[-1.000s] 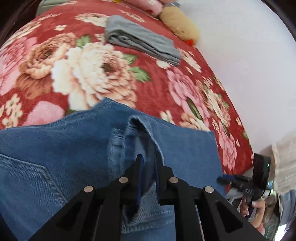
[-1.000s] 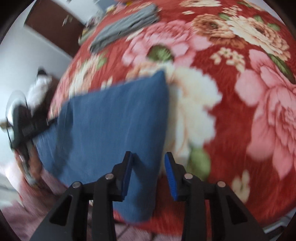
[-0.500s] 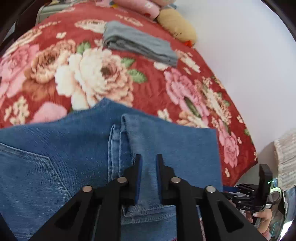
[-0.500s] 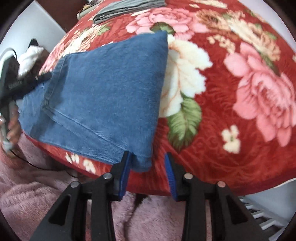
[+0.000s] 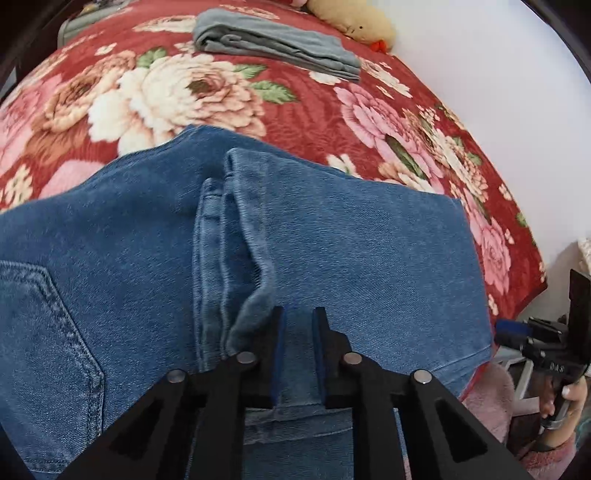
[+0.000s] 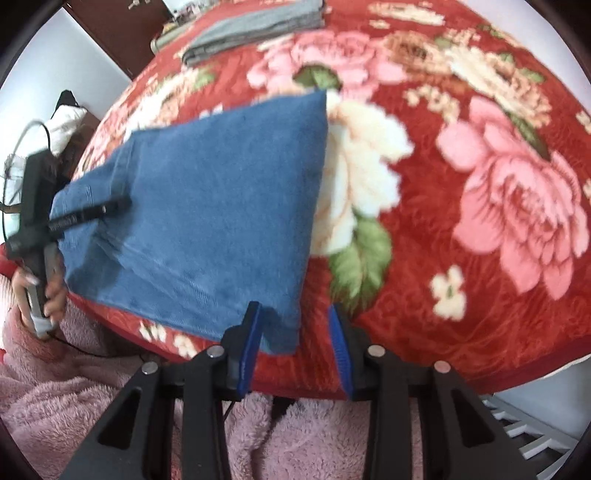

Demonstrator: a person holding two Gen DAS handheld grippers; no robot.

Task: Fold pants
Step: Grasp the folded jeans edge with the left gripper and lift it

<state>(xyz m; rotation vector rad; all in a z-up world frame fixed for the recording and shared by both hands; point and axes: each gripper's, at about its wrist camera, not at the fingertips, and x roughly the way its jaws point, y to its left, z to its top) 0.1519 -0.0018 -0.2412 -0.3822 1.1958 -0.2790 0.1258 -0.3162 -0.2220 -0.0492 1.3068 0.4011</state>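
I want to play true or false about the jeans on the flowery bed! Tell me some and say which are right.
1. The blue jeans lie on a red flowered blanket. True.
2. The folded grey clothes lie on top of the jeans. False: they lie apart, farther up the bed.
3. A yellow plush toy sits near the wall. True.
4. The right tool is pinching the jeans tight. False: its jaws are apart around a corner.
5. The jeans show a back pocket. True.
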